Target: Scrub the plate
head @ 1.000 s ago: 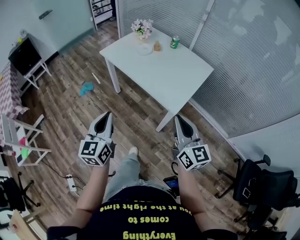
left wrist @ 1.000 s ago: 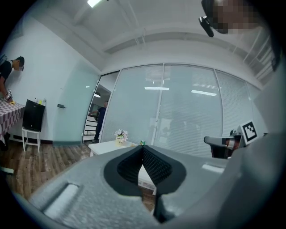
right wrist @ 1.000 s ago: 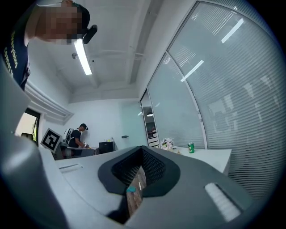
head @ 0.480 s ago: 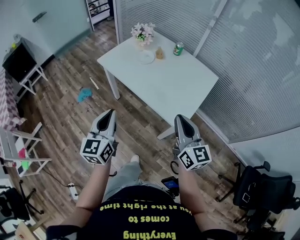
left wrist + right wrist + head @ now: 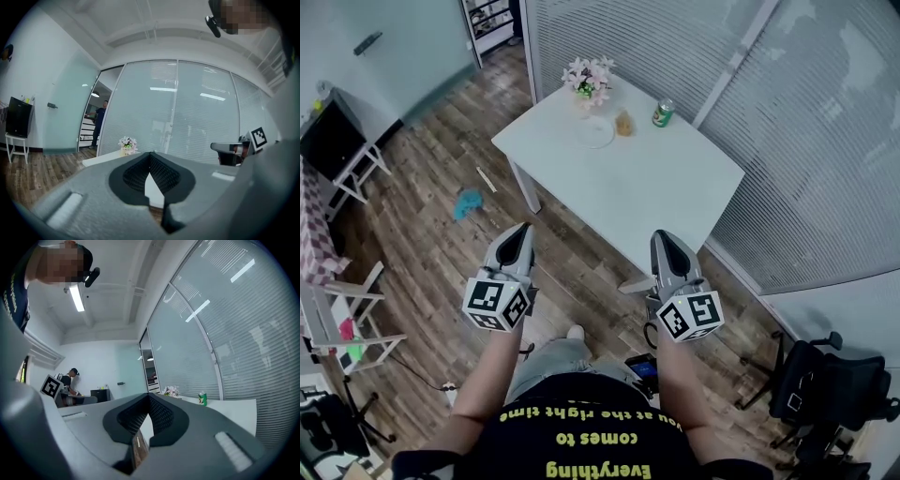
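In the head view both grippers are held out level over the wooden floor, short of the white table (image 5: 675, 187). The left gripper (image 5: 520, 230) and the right gripper (image 5: 662, 237) each have their jaws pressed together on nothing. The plate (image 5: 595, 132) lies well ahead of them, roughly between their two lines, on the far part of the table. It sits just before a pot of flowers (image 5: 589, 75), with a small tan thing (image 5: 624, 123) just to its right (perhaps the scrubber, too small to tell) and a green can (image 5: 663, 113) further right. The left gripper view confirms closed, empty jaws, with the flowers ahead and slightly left of the tips; the plate itself does not show there. The right gripper view likewise shows its jaws meeting, with the can ahead and to the right. Scrubbing has not begun. To do this approach well, I judge the jaws should part before they arrive. One gripper should then steady the plate's rim while the other takes the scrubbing tool, keeping clear of the flowers and can.
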Available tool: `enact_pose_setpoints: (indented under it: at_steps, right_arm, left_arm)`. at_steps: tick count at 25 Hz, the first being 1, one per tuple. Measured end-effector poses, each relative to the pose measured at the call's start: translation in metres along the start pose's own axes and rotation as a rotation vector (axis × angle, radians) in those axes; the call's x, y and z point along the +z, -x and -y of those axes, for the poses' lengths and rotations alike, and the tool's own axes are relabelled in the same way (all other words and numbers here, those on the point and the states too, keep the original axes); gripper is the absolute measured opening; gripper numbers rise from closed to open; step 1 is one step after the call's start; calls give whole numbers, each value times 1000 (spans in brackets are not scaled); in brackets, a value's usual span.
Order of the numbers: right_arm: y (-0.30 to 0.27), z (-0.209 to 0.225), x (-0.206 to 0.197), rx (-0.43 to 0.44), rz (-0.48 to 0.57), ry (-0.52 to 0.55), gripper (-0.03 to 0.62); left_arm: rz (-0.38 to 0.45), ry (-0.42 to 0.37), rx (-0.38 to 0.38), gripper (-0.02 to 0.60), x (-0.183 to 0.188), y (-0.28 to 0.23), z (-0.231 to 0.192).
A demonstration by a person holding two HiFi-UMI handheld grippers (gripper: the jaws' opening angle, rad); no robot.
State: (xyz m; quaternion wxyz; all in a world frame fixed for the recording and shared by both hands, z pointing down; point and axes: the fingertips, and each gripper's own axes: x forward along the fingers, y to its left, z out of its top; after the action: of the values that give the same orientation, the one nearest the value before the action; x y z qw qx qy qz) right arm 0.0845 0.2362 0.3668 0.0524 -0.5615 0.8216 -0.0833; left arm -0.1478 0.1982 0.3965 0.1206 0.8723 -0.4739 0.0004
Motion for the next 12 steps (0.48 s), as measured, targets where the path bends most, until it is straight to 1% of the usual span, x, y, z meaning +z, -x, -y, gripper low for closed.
enact_pose_setpoints:
  at_steps: [2, 4, 7, 12]
  right_arm:
    - [-9, 2, 0, -6, 2, 0, 6]
    - [-18, 3, 0, -9, -9, 25, 6]
    - [-29, 3, -4, -8, -30, 59, 6]
    - [-40, 7, -2, -9, -21, 50, 6]
  left_arm:
    - [-7, -17, -6, 2, 1, -6, -4]
    - [-15, -40, -8, 1, 2, -11, -8]
    - [-22, -26, -10, 1, -2, -15, -13]
    - [-26, -10, -9, 2, -2, -17, -20]
